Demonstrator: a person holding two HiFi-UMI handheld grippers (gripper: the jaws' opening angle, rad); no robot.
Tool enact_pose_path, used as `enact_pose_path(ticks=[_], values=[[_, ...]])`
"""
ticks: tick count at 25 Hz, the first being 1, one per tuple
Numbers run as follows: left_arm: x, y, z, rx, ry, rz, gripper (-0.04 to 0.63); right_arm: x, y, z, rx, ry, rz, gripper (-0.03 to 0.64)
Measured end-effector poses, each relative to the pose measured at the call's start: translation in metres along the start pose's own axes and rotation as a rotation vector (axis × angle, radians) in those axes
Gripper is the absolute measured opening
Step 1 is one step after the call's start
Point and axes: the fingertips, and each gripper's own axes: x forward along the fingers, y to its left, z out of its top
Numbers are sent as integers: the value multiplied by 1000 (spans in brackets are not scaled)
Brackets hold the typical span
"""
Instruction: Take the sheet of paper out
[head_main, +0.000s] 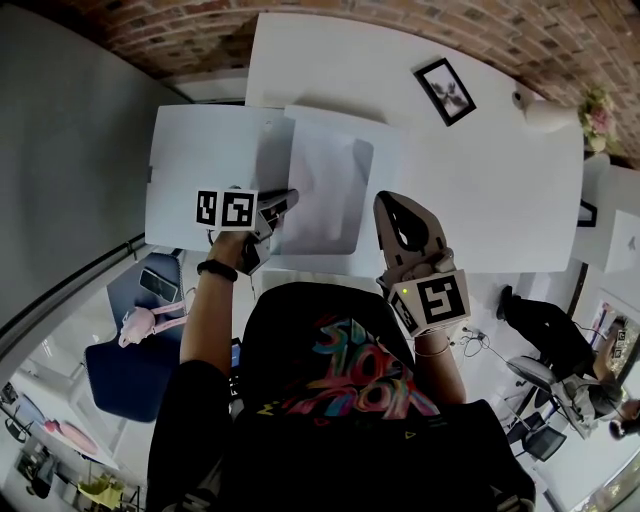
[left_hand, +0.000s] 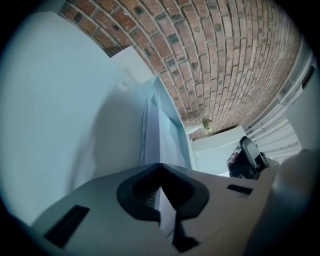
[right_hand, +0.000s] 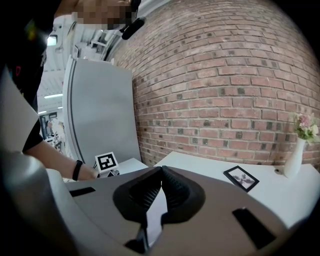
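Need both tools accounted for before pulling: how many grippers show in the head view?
2. The left gripper is shut on the plastic sleeve's left edge; the right gripper is shut and empty, over the table by the sleeve's right edge.

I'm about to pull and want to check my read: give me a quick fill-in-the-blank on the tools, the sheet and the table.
1. The left tool is ___ on the edge of a white sheet.
2. The right tool has its jaws pressed ___.
3. The picture frame lies on the table on the ___ tool's side.
4. The vase holds ___.
Missing words: shut; together; right; flowers.
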Motion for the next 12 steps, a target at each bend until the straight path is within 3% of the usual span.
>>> enact_pose_path(ticks=[12], values=[[-44, -28, 7, 32, -107, -80, 21, -6, 16, 2, -38, 30, 28, 15]])
